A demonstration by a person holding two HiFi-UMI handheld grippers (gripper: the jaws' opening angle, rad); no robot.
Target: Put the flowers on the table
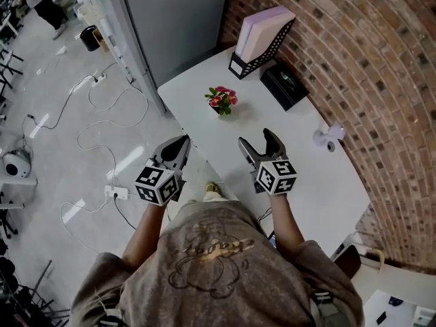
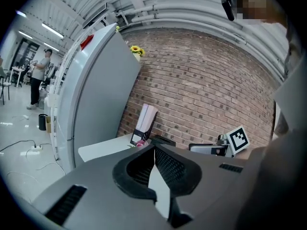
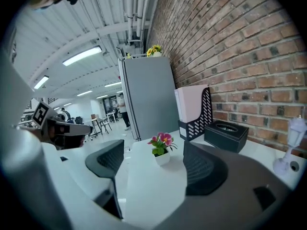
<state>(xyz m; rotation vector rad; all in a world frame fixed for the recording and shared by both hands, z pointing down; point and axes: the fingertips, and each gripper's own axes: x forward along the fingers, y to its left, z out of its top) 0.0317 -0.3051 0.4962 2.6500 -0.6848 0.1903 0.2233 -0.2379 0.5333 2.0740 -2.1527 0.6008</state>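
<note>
Black ribbed rubber on the pads, matte grey shells behind, a marker cube on each unit. Left gripper [image 1: 182, 142]: pads pressed together, nothing between; held off the table [image 1: 306, 176], just beyond its left edge, over the pale floor [image 1: 41, 94]. Right gripper [image 1: 256, 139]: jaws wide apart, empty, above the near part of the table. Smooth white top with a rounded far-left corner, bare and open ahead of the right gripper.

Flowers [image 1: 222, 101] on the table, upright in a small white pot [image 3: 162, 158], pink blooms over green leaves. Beyond the right jaws, in line with the gap, clear of both pads. Nearer the left edge than the wall [image 1: 368, 60], with free room on every side.

Farther right, a small white device [image 1: 328, 138] near the wall. At the far end, a flat black box [image 1: 285, 85] and a black perforated file holder [image 1: 262, 43] with pale folders, both close to rough red brick. Smooth grey cabinet [image 1: 177, 19] beside the far left corner.
</note>
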